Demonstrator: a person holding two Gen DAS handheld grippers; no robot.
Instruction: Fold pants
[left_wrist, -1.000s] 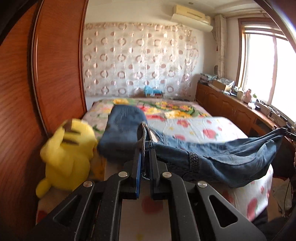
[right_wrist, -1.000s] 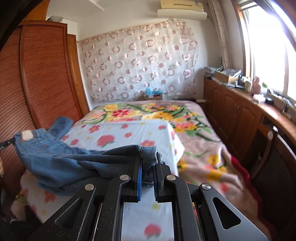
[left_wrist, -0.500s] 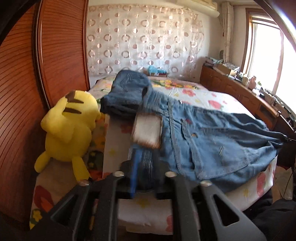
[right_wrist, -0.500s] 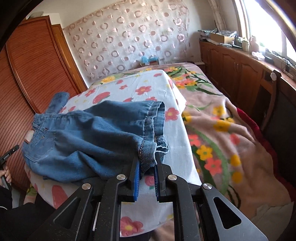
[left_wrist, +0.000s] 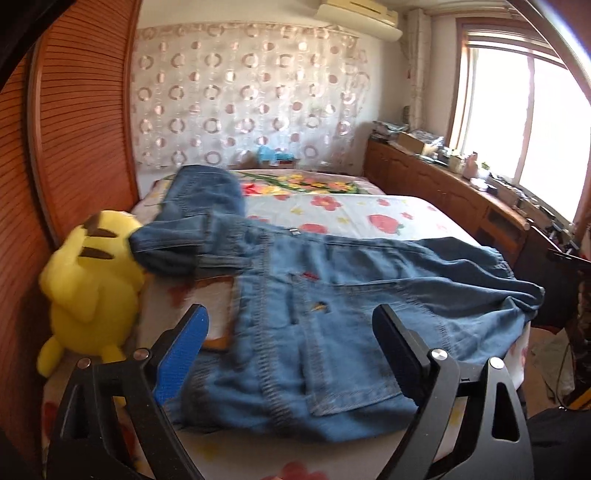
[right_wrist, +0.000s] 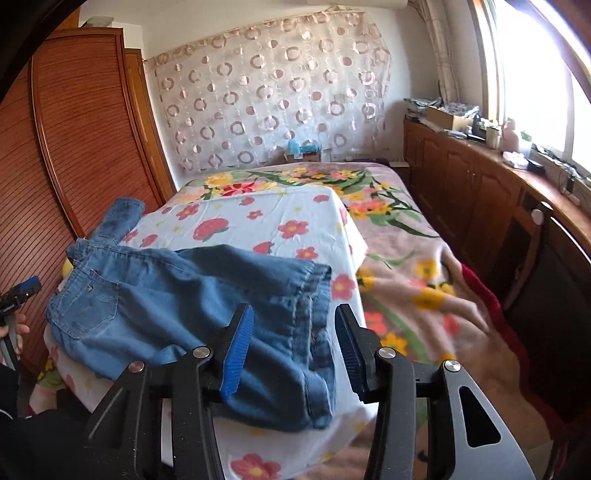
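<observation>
Blue denim pants lie folded across the near end of the bed, waistband end to the left; a second denim piece lies beyond, at the far left. My left gripper is open and empty, jaws wide, just short of the waistband end. In the right wrist view the pants lie flat with the leg hems at the right. My right gripper is open and empty just in front of the hems. The left gripper also shows at the far left of that view.
A yellow plush toy sits at the bed's left edge against a wooden wardrobe. A floral sheet covers the bed over a flowered blanket. Wooden cabinets with clutter run along the right under the window.
Both grippers have let go of the pants and opened. The pants, held up a second ago, now lie flat on the bed. Both grippers have drawn back a little.
</observation>
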